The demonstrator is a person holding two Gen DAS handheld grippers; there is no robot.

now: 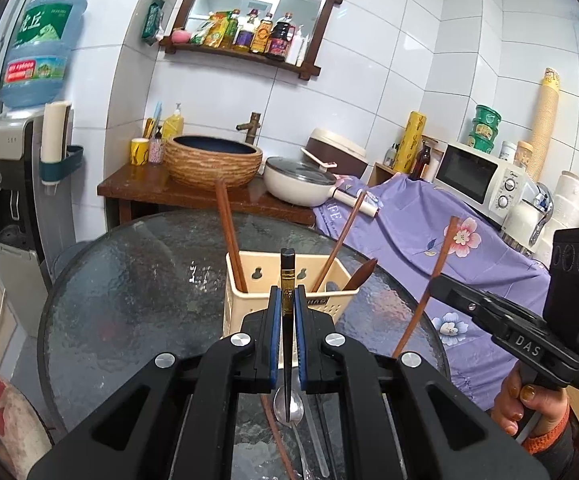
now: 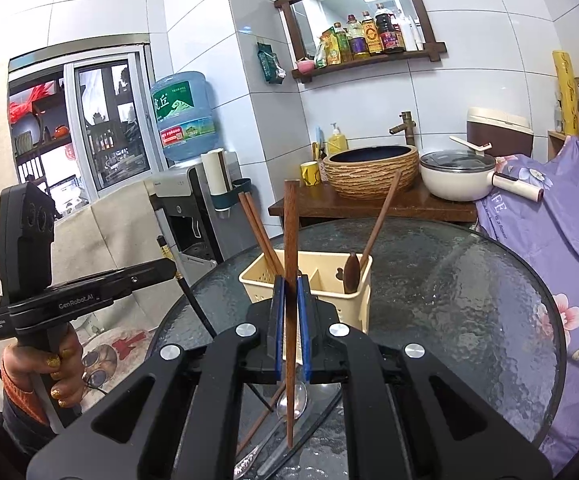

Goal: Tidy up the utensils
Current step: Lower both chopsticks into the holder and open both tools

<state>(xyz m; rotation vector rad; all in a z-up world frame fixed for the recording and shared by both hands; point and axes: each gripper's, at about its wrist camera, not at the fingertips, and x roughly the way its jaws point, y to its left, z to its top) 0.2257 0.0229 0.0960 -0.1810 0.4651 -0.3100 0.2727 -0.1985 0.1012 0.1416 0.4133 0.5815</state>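
The left gripper (image 1: 288, 300), jaws clamped on an upright black chopstick (image 1: 287, 276), and the right gripper (image 2: 290, 292), jaws clamped on an upright brown wooden chopstick (image 2: 290, 232), hold both at frame centre, near the cream utensil basket (image 2: 321, 280) on the glass table (image 2: 449, 280), above a metal spoon (image 2: 295, 398).

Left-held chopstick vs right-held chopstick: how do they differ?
Colour: the black chopstick in the left gripper is dark with a gold band; the brown chopstick in the right gripper is plain reddish wood.
Length above the jaws: the black chopstick shows a short stub, the brown chopstick rises far higher.
Shared: each is clamped near upright in shut jaws, above the spoon on the glass table, near the cream utensil basket.
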